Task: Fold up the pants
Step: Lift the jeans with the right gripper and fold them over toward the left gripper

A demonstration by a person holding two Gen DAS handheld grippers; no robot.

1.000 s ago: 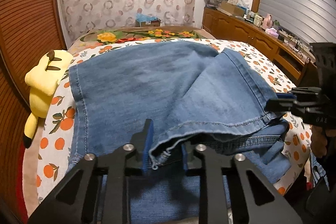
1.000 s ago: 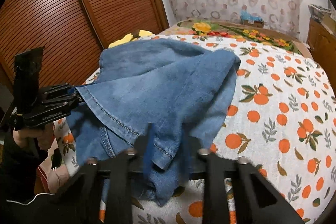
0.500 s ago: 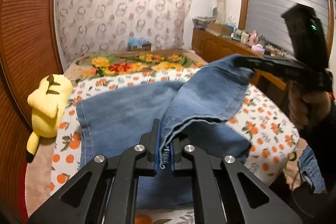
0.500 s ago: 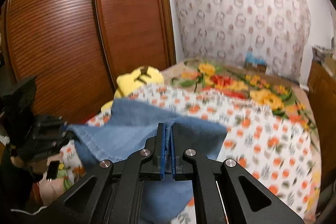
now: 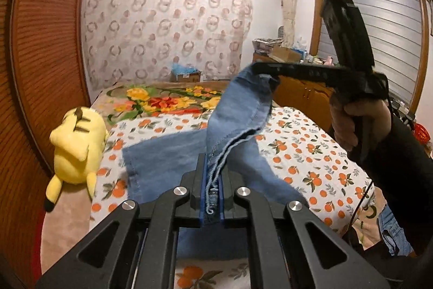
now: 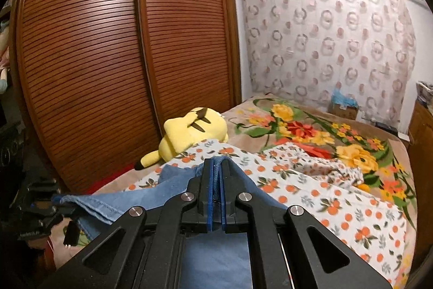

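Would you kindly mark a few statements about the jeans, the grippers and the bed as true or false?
1. The left gripper is shut on the jeans. True.
2. The right gripper is open and holds nothing. False: it is shut on a denim edge.
3. A yellow plush lies at the bed's edge, beside the wardrobe. True.
4. The jeans lie entirely flat on the sheet. False: the held end is lifted above the bed.
5. The sheet is printed with blue stripes. False: it shows oranges and leaves on white.
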